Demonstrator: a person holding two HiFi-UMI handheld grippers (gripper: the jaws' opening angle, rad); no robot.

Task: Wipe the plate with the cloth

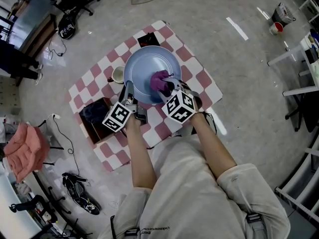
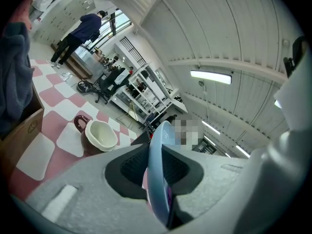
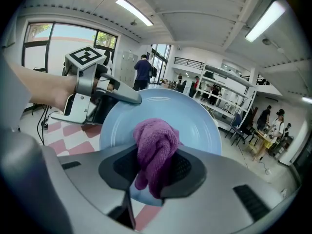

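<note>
— Gripping what, the right gripper (image 3: 155, 172)?
— Its jaws pinch the purple cloth (image 3: 153, 147), which is pressed on the blue plate (image 3: 195, 121).
— And the left gripper (image 2: 158, 179)?
— It's clamped on the plate's rim. The plate seems tilted above the checkered mat (image 1: 199, 78), with a cup (image 1: 118, 74) beside it.

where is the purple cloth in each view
Head view: cloth centre, on the plate.
Left gripper view: purple sliver low centre, behind the plate's edge.
Right gripper view: centre, between the right tool's jaws, against the plate.
Shared landmark: the plate.
</note>
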